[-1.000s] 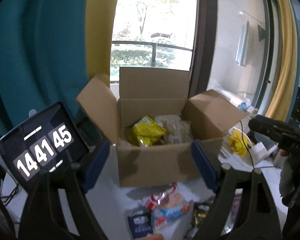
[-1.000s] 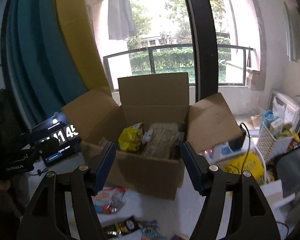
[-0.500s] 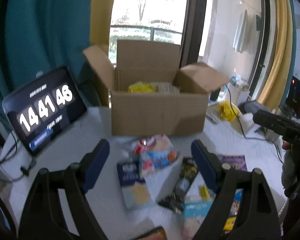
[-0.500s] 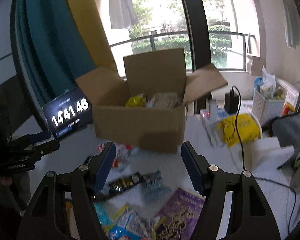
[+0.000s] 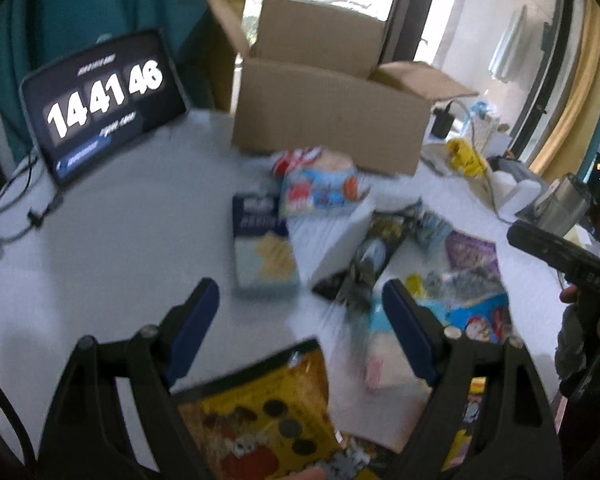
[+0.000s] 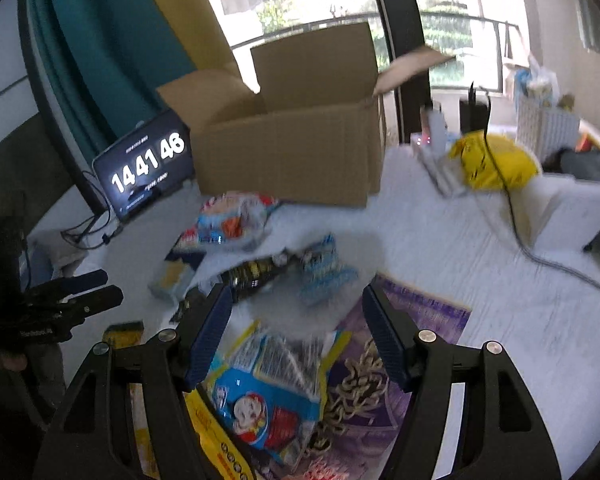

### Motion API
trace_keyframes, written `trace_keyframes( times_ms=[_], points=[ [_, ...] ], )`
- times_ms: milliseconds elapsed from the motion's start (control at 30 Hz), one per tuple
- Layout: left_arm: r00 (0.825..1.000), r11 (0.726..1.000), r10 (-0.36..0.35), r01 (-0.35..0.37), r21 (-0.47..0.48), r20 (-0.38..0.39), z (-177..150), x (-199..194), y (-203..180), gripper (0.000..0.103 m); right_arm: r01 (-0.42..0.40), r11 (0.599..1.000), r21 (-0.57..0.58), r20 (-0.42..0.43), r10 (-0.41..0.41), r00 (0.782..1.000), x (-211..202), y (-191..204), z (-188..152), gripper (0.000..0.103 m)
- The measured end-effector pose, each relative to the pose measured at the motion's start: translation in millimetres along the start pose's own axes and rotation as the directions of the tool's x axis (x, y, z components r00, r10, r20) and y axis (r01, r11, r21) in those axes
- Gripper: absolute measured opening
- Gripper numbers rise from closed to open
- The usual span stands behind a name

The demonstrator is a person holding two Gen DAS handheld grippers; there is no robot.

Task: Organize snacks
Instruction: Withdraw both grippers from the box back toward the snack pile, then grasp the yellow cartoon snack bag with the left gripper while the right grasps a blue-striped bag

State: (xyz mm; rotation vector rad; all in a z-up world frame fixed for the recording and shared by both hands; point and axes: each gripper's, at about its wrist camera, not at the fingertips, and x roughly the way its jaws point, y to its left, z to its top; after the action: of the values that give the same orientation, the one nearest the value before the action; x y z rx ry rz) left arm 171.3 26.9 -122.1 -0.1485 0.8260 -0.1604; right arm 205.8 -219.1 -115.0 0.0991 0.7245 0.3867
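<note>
Snack packets (image 5: 324, 196) are seen scattered across the white bench (image 5: 120, 240) before an open cardboard box (image 5: 332, 116), below both tools. The left tool (image 5: 300, 312) and right tool (image 6: 296, 312) are held spread, gripping nothing. Only the right view shows a purple noodle packet (image 6: 420, 320) and a blue cartoon packet (image 6: 268, 400).
</note>
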Motion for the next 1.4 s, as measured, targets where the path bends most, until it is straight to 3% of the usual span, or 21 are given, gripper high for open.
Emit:
trace_keyframes(
  times_ms=[367, 567, 800, 933, 967, 1033, 1100, 1200, 1400],
  points=[
    [0.986, 0.994, 0.065, -0.077, -0.077, -0.151, -54.9, 0.3, 17.8, 0.085, -0.053, 0.998, 0.043, -0.1, 0.057, 0.993, 17.6, -7.9, -34.9, 0.071],
    [0.981, 0.982, 0.07, -0.101, -0.163, -0.182, -69.0, 1.5, 24.2, 0.101, -0.091, 0.995, 0.052, -0.139, 0.097, 0.985, 26.1, -8.7, -45.8, 0.071],
    [0.978, 0.979, 0.154, -0.17, -0.111, -0.143, -73.3, 8.1, 10.8, 0.103, -0.126, 0.991, 0.053, -0.134, 0.133, 0.982, 30.7, -4.2, -51.9, 0.071],
    [0.955, 0.964, 0.264, -0.264, 0.017, -0.133, -77.1, 18.8, -8.5, 0.103, -0.109, 0.994, -0.008, -0.125, 0.107, 0.986, 33.7, 7.2, -58.4, 0.071],
    [0.958, 0.966, 0.256, -0.257, 0.009, -0.13, -76.9, 18.5, -7.6, 0.102, -0.096, 0.995, -0.027, -0.122, 0.092, 0.988, 34.4, 11.1, -60.2, 0.069],
    [0.96, 0.969, 0.247, -0.246, 0.023, -0.129, -76.1, 18.1, -6.3, 0.102, -0.073, 0.996, -0.055, -0.126, 0.066, 0.99, 36.6, 16.6, -62.1, 0.056],
    [0.963, 0.971, 0.24, -0.238, 0.03, -0.119, -76.2, 16.2, -5.5, 0.094, -0.09, 0.995, -0.05, -0.124, 0.084, 0.989, 37.0, 16.3, -62.4, 0.043],
    [0.97, 0.976, 0.217, -0.214, 0.043, -0.106, -76.3, 10.8, -8.5, 0.079, -0.108, 0.994, -0.033, -0.107, 0.104, 0.989, 33.4, 12.0, -61.6, 0.032],
    [0.985, 0.99, 0.141, -0.14, 0.012, -0.104, -70.8, 5.5, -3.1, 0.061, -0.098, 0.995, -0.033, -0.061, 0.096, 0.994, 21.5, 9.3, -53.7, 0.023]
  ],
)
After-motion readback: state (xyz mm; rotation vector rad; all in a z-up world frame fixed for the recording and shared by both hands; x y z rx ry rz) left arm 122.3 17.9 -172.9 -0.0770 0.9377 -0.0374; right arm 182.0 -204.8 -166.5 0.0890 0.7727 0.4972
